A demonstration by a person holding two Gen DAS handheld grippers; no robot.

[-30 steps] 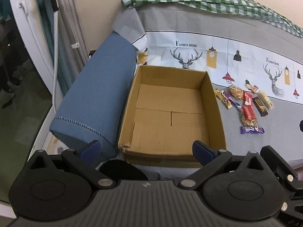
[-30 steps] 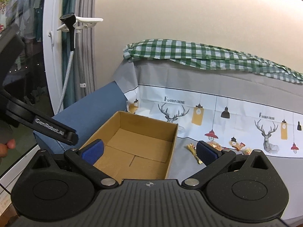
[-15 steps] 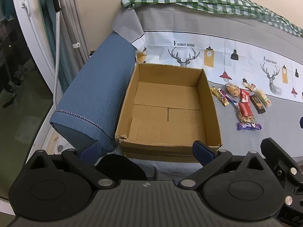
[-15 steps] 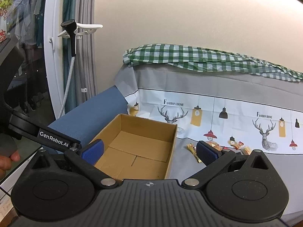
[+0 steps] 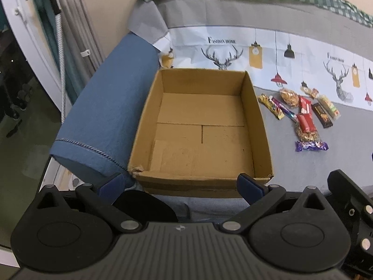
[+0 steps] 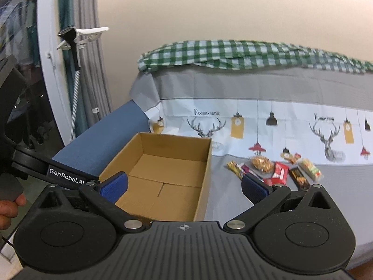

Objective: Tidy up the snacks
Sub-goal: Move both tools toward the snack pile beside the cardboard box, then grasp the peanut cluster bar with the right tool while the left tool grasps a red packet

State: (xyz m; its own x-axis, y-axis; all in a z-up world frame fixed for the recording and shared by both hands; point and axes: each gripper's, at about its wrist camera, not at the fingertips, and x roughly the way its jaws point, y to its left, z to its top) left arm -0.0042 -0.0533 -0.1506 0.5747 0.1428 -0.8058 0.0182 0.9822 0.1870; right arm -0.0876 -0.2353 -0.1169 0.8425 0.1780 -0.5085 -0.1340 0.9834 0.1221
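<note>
both grippers — left gripper (image 5: 179,183), right gripper (image 6: 184,184) — gape over cardboard box (image 5: 200,128).

The left tongs (image 5: 179,184) hang with jaws spread wide and nothing between them, their blue pads just short of the near wall of the cardboard box (image 5: 205,187), looking down into it. The right tongs (image 6: 184,184) are likewise spread and empty, held to the right of the box and aimed across its near right corner. Fingertips of a hand (image 6: 10,206) show at the left edge of the right wrist view.
</note>
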